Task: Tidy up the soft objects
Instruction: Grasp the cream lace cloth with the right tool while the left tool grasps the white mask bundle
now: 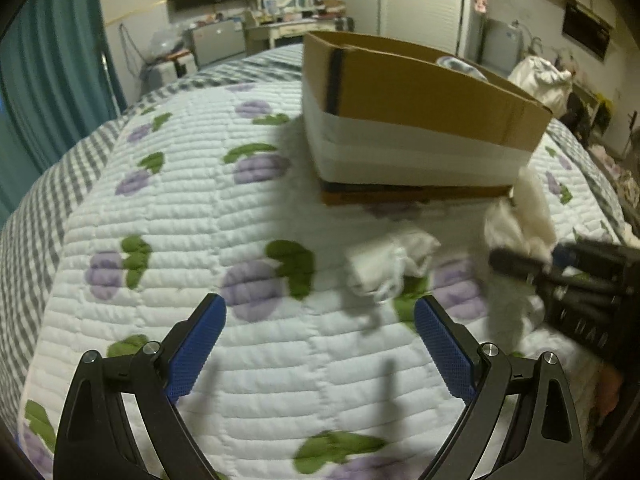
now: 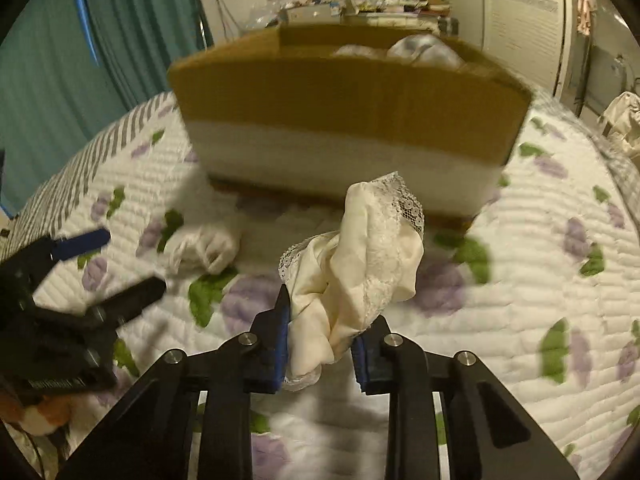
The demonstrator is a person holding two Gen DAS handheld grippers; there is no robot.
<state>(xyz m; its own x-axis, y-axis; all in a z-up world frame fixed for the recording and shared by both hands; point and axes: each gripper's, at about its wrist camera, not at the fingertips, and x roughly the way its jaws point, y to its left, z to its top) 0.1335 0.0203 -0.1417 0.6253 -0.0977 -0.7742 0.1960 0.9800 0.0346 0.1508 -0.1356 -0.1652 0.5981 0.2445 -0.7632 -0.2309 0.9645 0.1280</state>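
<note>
Now right gripper [image 2: 320, 334] jaws clamp the lace-trimmed cloth [image 2: 360, 264].

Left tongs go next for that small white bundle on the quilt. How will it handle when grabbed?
The crumpled white cloth looks soft and floppy, so it will probably sag and unfurl when lifted. It seems light and unlikely to roll. The left tongs are open wide enough to pinch a fold.

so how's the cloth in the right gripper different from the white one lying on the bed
The cream lace cloth is pinched in the right gripper and lifted; the white bundle lies loose on the quilt. The cream one shows lace trim; the white one looks plain. Both are crumpled, in front of the cardboard box.
</note>
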